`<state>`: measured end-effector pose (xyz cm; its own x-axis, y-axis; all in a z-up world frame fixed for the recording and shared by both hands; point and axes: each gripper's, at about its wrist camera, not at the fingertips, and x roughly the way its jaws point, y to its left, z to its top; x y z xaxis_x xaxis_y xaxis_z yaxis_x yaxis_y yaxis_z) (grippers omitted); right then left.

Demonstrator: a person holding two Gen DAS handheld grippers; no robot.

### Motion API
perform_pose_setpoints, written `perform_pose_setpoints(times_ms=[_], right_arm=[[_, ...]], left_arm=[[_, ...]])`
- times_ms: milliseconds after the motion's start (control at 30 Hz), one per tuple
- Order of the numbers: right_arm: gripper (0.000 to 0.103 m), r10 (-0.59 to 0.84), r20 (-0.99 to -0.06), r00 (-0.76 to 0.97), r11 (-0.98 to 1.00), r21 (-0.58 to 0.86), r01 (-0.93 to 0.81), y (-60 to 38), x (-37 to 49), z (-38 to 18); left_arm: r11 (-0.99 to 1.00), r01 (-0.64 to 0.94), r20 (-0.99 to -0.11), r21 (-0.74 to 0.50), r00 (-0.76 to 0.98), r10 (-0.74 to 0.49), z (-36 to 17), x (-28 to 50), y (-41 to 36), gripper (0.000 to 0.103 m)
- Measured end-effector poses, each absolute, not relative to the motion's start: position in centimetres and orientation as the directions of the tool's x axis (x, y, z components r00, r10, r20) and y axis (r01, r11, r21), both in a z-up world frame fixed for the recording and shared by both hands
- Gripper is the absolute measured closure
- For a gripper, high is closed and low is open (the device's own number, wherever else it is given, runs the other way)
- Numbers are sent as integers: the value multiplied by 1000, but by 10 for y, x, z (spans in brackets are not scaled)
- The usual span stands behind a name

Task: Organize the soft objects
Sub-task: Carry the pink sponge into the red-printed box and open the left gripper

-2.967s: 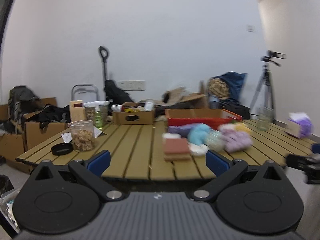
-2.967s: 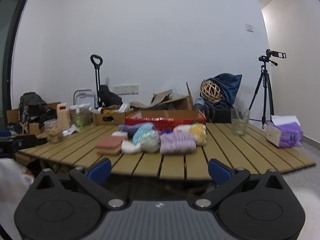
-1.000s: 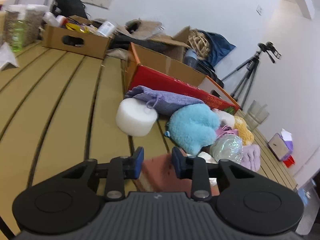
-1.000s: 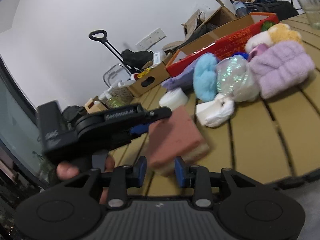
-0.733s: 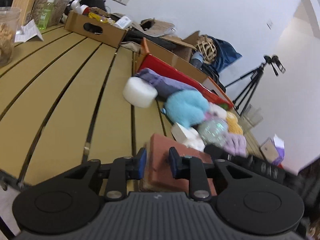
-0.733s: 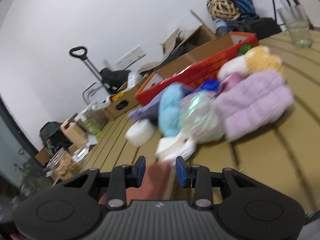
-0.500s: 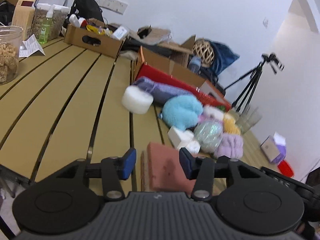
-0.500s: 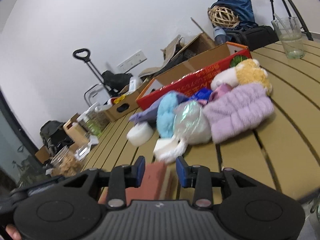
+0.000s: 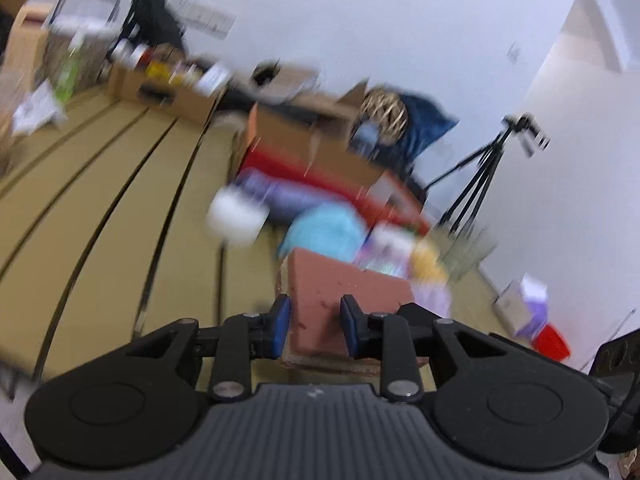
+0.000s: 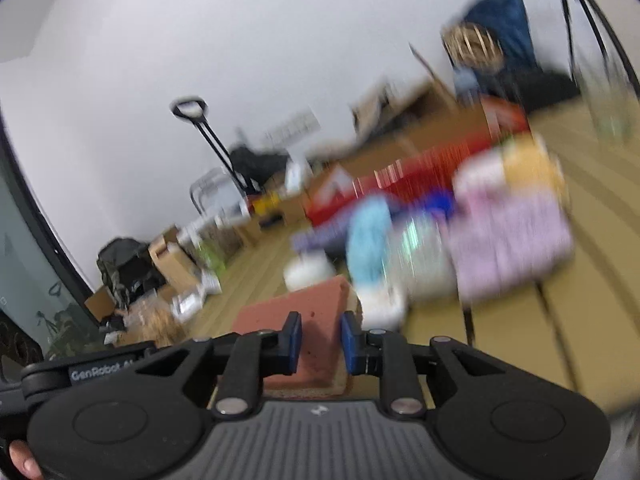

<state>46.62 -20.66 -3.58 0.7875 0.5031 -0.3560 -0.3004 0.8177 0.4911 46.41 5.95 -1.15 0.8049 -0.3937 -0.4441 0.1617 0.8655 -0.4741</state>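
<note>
Both views are motion-blurred. A brick-red sponge block (image 9: 344, 296) sits between the jaws of my left gripper (image 9: 314, 330), which is closed on its near end. The same block (image 10: 308, 316) is held between the jaws of my right gripper (image 10: 320, 342). Behind it on the slatted wooden table (image 9: 100, 208) lies a pile of soft things: a white round sponge (image 9: 236, 216), a light blue plush (image 9: 328, 232), a purple pouch (image 9: 280, 196), a lilac fuzzy item (image 10: 512, 240) and a yellow plush (image 10: 528, 164). A red box (image 10: 420, 168) stands behind the pile.
A cardboard box (image 9: 168, 92) with small items stands at the table's back left, next to a green bottle (image 9: 68, 72). A tripod with a camera (image 9: 488, 176) stands beyond the table at the right. A drinking glass (image 10: 608, 96) stands on the table's right side.
Both grippers started open and back from the table, then came in and closed on the red sponge block. Half a second ago the left jaws were wider; now they grip it and the block is raised.
</note>
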Motion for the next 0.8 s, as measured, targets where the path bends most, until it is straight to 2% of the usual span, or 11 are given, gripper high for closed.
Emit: perform_pose_setpoints(times_ms=[133,200,333,433,567,667,700,733,767,800], right_arm=[[83,503,-307,808,824,451,-342,-215,530,17],[83,503,-300,810,830,430,-356,-217,584,42],[85,504,-378,777,833,449,-322,-216,711,63],[85,489,-449,748,849,441,-291,-208,792,54],[85,471,-556,685,864,449,-230,-197,892,10],[85,460,-615,640,879,420,-227,-182,933,-23],[85,457,-629,629,884,402,-239,-176,941,-31],[82,447,-636,629,890,388,-240,-172,942,-38],[82,431,-650,626,898,375,-229,-169,945,-44],[82,457,-664,592,883,418,-213,-169,951,-52]], left_arm=[[855,211,-382,-475,825,-416,36,534,50,75],[840,206,-383,-502,818,-429,53,589,47,76],[837,138,-433,-530,805,-407,60,700,41,76],[856,89,-490,-509,787,-374,44,773,37,76],[890,4,-605,-455,733,-312,11,856,39,76],[929,-10,-654,-369,713,-253,-8,888,37,73],[944,-5,-665,-331,711,-230,-14,891,35,74],[951,30,-658,-309,715,-236,-13,890,32,70],[955,43,-662,-293,712,-236,-12,890,30,60],[962,38,-659,-269,721,-213,-11,889,29,59]])
